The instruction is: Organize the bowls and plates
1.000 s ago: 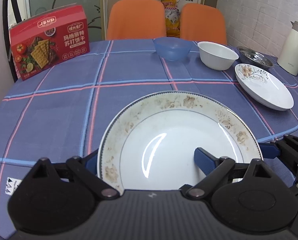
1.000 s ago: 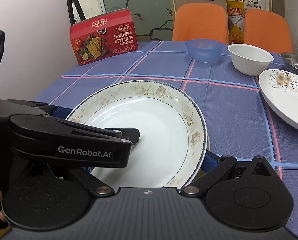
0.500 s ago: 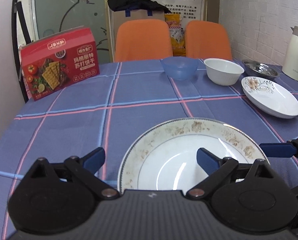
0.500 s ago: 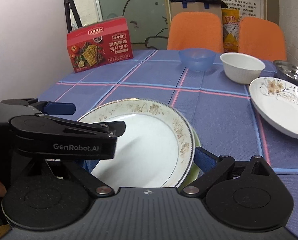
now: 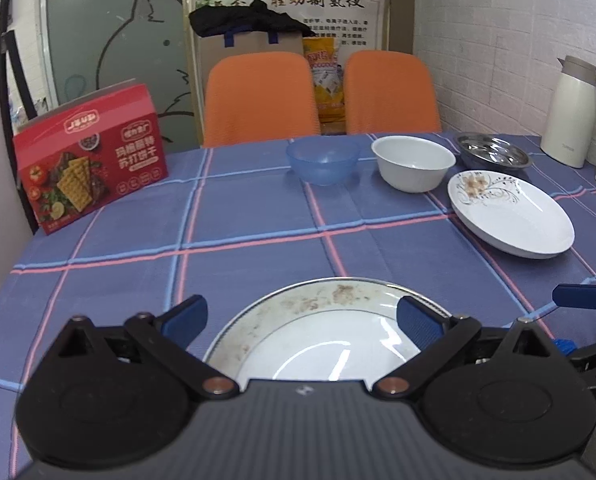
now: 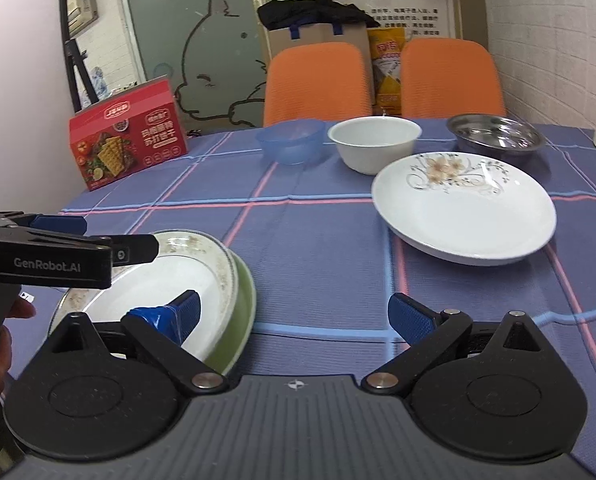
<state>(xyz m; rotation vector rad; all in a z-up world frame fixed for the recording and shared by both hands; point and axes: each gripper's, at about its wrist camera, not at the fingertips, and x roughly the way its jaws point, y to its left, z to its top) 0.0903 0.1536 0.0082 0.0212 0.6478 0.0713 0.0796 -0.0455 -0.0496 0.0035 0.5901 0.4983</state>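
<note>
Both grippers pulled back, fingers spread: left gripper point(image 5: 300, 316), right gripper point(image 6: 294, 314). Brown-floral rimmed white plate point(image 6: 158, 284) released, now stacked on green plate point(image 6: 240, 316) at table's point(image 6: 318, 240) near edge. Next: black-vine floral white plate point(image 6: 464, 210), right side.

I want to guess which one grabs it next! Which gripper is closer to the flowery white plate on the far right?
The right gripper. It sits beside the stacked plates, open, with the flowery plate just ahead to its right. The left gripper hangs over the stack, farther away.
</note>
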